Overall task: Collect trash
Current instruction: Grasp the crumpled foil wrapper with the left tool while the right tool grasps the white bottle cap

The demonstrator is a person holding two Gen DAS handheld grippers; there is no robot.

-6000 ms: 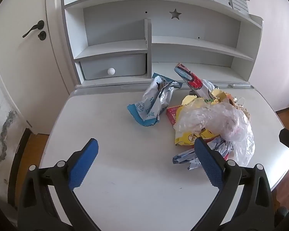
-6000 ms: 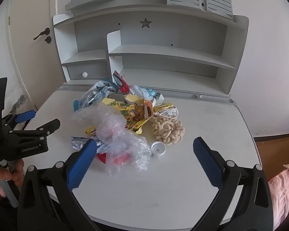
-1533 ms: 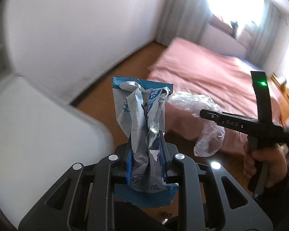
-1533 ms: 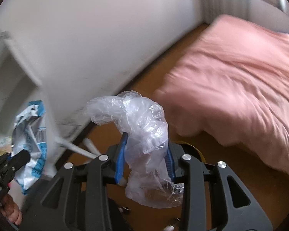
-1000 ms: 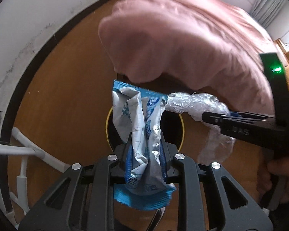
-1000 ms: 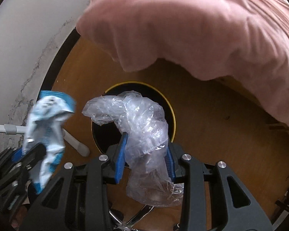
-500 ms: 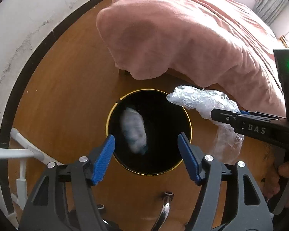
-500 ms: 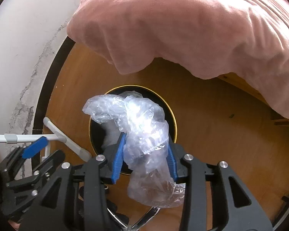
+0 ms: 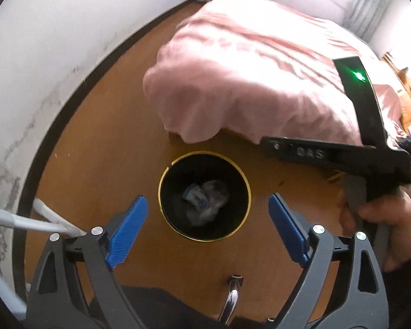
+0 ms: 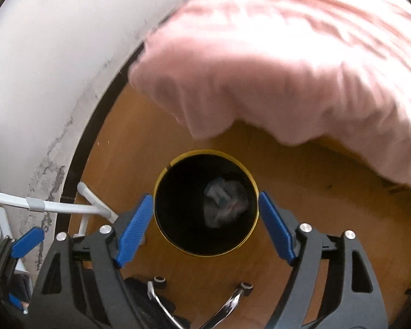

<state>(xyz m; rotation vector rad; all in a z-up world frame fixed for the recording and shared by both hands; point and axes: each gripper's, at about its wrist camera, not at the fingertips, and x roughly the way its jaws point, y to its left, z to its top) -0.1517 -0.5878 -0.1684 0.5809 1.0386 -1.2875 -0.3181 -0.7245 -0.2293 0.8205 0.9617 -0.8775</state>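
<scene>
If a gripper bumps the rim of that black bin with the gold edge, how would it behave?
The bin looks tall, narrow and nearly empty, holding only a wrapper and clear plastic bag, so it is probably light. It stands on smooth wooden floor, so it would likely slide or tip.

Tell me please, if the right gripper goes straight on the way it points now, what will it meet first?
Probably the open mouth of the black bin: the right gripper, jaws open and empty, frames it. Further along lies the crumpled trash at its bottom. Depth is unclear.
</scene>
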